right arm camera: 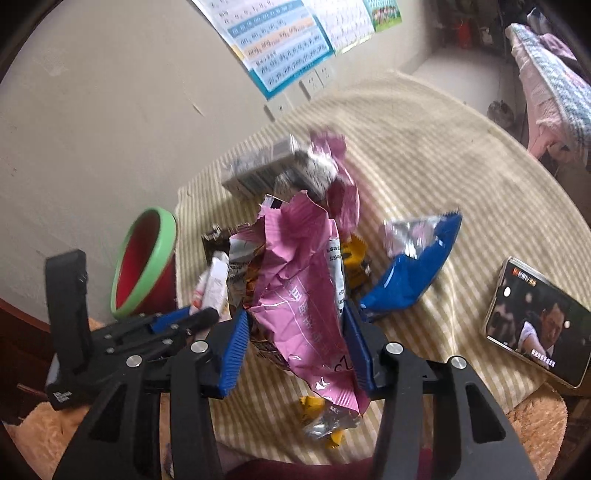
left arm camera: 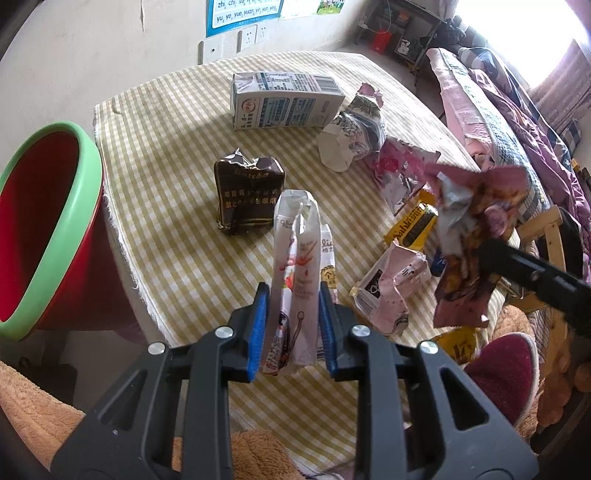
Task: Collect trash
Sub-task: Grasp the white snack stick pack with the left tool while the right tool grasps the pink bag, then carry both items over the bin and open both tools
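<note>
While it hangs crumpled above the desk point(right arm camera: 461, 155), right of the red bin point(right arm camera: 142, 266), the pink wrapper point(right arm camera: 299, 280) looks feather-light, crackly and slippery; its bunched middle grips best. The right tool point(right arm camera: 297, 343) pinches it there. The left tool point(left arm camera: 291, 321) clamps a flimsy white carton point(left arm camera: 295, 266) nearer the bin.

Daylight is seen flooding in from a blown-out window point(left arm camera: 554, 33) at two o'clock in the left wrist view. The right wrist view is smeared by motion blur. Edges are bent and darkened by fisheye distortion.
</note>
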{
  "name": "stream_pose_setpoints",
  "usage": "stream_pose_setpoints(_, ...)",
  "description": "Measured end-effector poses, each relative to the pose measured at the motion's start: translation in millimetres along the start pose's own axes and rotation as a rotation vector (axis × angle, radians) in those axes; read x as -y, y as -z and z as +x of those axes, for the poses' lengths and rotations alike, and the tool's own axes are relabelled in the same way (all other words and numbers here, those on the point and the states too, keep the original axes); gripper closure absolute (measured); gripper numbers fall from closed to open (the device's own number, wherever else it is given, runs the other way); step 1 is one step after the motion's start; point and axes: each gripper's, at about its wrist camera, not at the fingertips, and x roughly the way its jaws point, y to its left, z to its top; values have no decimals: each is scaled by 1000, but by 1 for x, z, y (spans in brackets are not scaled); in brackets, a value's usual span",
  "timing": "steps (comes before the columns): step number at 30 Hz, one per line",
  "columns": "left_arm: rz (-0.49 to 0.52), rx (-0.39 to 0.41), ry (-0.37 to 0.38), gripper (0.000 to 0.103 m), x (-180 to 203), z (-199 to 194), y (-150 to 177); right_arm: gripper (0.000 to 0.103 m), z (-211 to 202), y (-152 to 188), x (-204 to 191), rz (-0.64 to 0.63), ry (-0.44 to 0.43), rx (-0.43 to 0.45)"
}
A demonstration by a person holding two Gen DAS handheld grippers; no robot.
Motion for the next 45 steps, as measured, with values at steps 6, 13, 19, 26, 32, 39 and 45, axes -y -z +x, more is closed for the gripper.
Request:
stream_pose_setpoints(6, -9, 16, 3, 78, -2, -5, -2, 55, -4, -1, -17, -38, 10, 33)
stream_pose_setpoints(13, -15, 62, -9, 78, -5, -19, -4, 55, -2, -2, -38, -97, 20, 55)
stream_pose_setpoints(19, -32, 61, -11, 78, -9, -18, -3, 55, -2, 1, -41, -111, 31, 58)
stream_pose_setpoints(26, -21, 107, -25, 78, -9, -32, -6, 55, 0, 2, -46, -125, 29, 53)
stream_pose_setpoints(32, -48, 121, -22, 78, -18, -38, -7, 54, 4, 2, -56, -146, 25, 43)
stream_pose_setpoints(39, -75, 133, -18, 78, -28, -43, -8, 54, 10, 1, -67, -171, 23, 33)
stream_pose_setpoints(45, -84, 173, -36, 78, -38, -54, -12, 54, 16, -4, -82, -202, 10, 30)
